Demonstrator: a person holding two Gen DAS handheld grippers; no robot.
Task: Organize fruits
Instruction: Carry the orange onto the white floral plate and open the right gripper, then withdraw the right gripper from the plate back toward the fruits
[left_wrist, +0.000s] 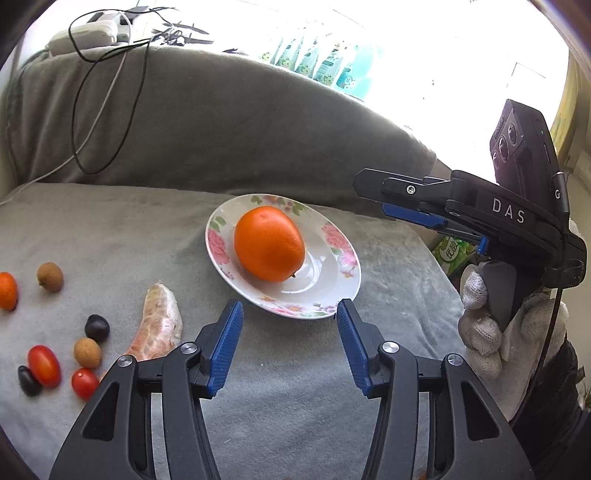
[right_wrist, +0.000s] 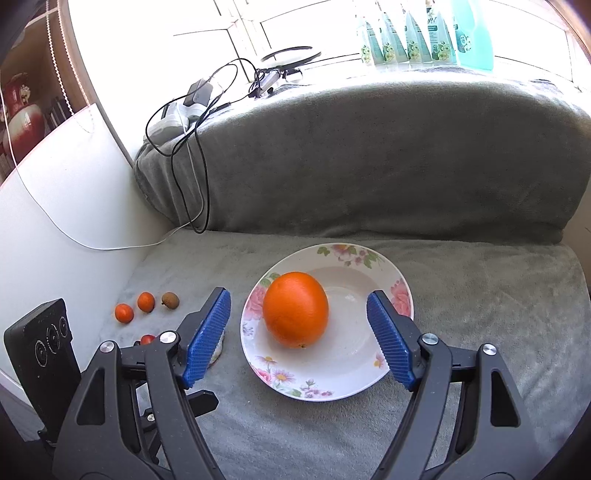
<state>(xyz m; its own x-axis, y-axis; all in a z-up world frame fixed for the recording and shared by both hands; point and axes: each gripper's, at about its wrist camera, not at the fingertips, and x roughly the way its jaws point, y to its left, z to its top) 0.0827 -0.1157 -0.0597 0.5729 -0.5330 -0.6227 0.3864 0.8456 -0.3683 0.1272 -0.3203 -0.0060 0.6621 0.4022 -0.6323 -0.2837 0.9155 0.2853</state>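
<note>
A large orange (left_wrist: 269, 243) (right_wrist: 295, 308) lies in a white floral plate (left_wrist: 334, 291) (right_wrist: 354, 384) on the grey blanket. My left gripper (left_wrist: 290, 314) is open and empty, just short of the plate's near rim. My right gripper (right_wrist: 298, 299) is open and empty, its jaws either side of the orange and above the plate. It also shows in the left wrist view (left_wrist: 373, 194) at the right. Left of the plate lie a peeled citrus segment (left_wrist: 159, 325), cherry tomatoes (left_wrist: 44, 365), dark grapes (left_wrist: 97, 327), brown longans (left_wrist: 50, 277) and small oranges (right_wrist: 124, 313).
A grey sofa backrest (right_wrist: 369, 155) rises behind the plate, with black and white cables (right_wrist: 192, 147) draped over its left end. A white panel (right_wrist: 55, 221) stands at the left. Green bottles (right_wrist: 406, 37) line the window sill.
</note>
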